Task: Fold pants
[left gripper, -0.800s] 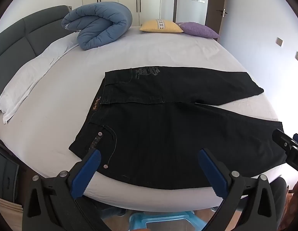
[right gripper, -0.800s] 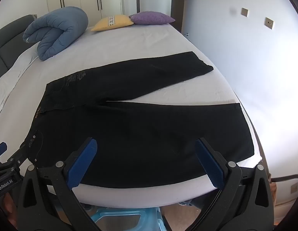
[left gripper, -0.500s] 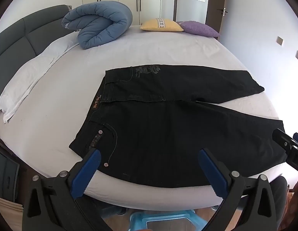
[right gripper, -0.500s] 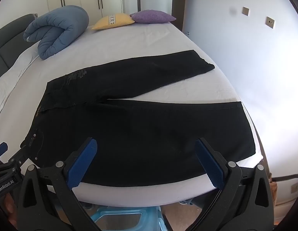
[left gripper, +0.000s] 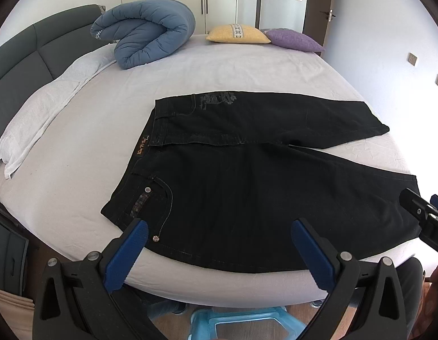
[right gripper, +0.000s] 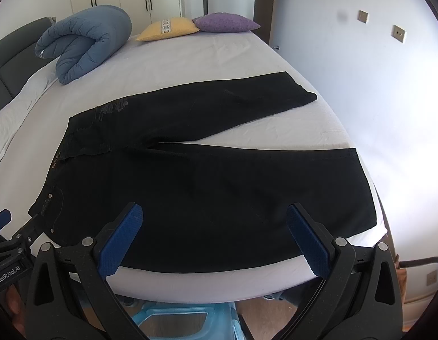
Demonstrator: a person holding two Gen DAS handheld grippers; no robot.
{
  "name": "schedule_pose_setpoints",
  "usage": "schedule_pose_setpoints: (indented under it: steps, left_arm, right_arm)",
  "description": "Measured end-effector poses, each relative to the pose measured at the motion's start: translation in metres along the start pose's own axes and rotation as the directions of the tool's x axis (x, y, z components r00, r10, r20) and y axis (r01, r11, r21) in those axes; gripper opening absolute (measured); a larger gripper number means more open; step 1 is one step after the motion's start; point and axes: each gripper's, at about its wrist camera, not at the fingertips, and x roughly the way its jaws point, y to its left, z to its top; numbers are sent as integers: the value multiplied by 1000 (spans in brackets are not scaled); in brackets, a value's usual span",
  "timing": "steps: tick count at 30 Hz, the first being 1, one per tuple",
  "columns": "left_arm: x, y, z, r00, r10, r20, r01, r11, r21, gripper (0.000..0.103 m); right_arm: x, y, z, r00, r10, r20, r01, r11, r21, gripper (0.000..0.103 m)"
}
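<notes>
So far nothing is folded: the pants (left gripper: 261, 187) are spread flat on the bed (left gripper: 219, 68), legs parted, and both tongs (left gripper: 219, 243) (right gripper: 214, 232) are held wide apart, empty, above the near edge.

In the left wrist view the left gripper (left gripper: 219, 240) covers the near corner of the pants (left gripper: 247, 187) at the waist, and the right gripper (left gripper: 422, 215), cut off by the right edge, hides part of the near leg's hem. In the right wrist view the left gripper (right gripper: 9, 240) runs off the left edge and hides the waist corner of the pants (right gripper: 204, 192), while the right gripper (right gripper: 214, 232) hides their near edge. The print at the far hip and the waist label are too small to read, and the stool (left gripper: 241, 323) below the bed (left gripper: 219, 65) shows only in part.
</notes>
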Motion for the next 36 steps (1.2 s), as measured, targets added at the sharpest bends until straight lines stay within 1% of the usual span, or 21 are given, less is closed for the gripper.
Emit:
schedule_pose_setpoints:
  steps: [36]
  left_arm:
    - [2,-2,-6,1000,3,-10,-3,1000,5,103]
  right_arm:
    - [4,3,-7,1000,5,-15,-5,1000,-3,103]
